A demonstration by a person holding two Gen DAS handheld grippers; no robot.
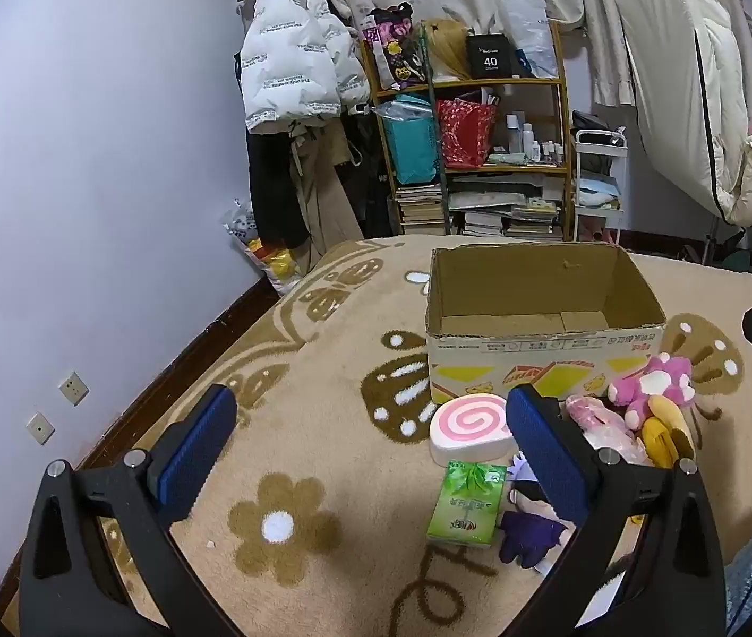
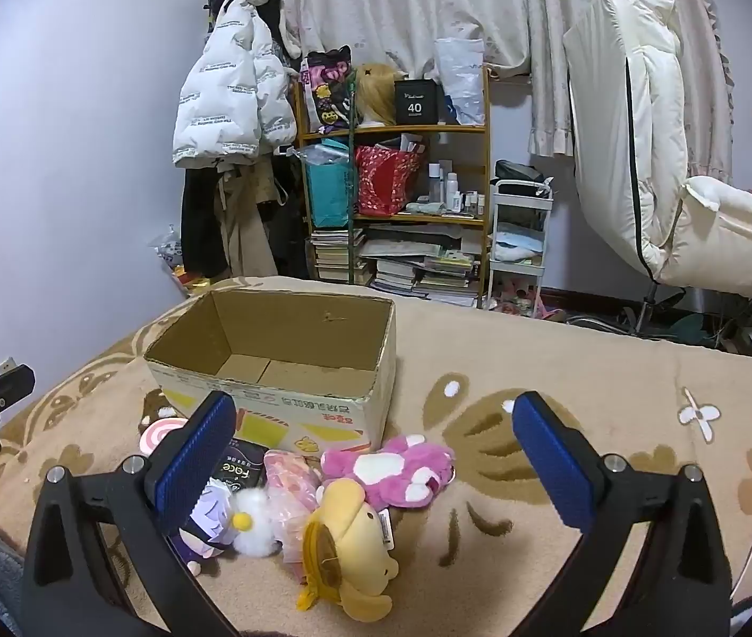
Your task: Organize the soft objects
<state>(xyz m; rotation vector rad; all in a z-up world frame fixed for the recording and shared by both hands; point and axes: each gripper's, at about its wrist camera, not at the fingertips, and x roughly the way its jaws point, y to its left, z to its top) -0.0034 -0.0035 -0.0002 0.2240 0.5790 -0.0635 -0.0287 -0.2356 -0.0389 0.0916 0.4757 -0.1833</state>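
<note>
My left gripper (image 1: 370,446) and right gripper (image 2: 373,451) gape empty; soft plush toys (image 2: 355,483) lie just below, before the open cardboard box (image 2: 275,371).

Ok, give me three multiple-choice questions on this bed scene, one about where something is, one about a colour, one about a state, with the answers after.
1. Where do the soft toys lie relative to the cardboard box?
A. Inside it
B. On the blanket in front of it
C. On the shelf behind it

2. What colour is the tissue pack near the swirl cushion?
A. Green
B. Red
C. Grey

3. How does the cardboard box stand?
A. Taped shut
B. Tipped on its side
C. Upright, top open, nothing seen inside

Answers:
1 B: the pink plush and yellow plush rest on the blanket before the box's printed front.
2 A: its wrapper is bright green in the left wrist view.
3 C: both views look down onto its bare floor.
</note>
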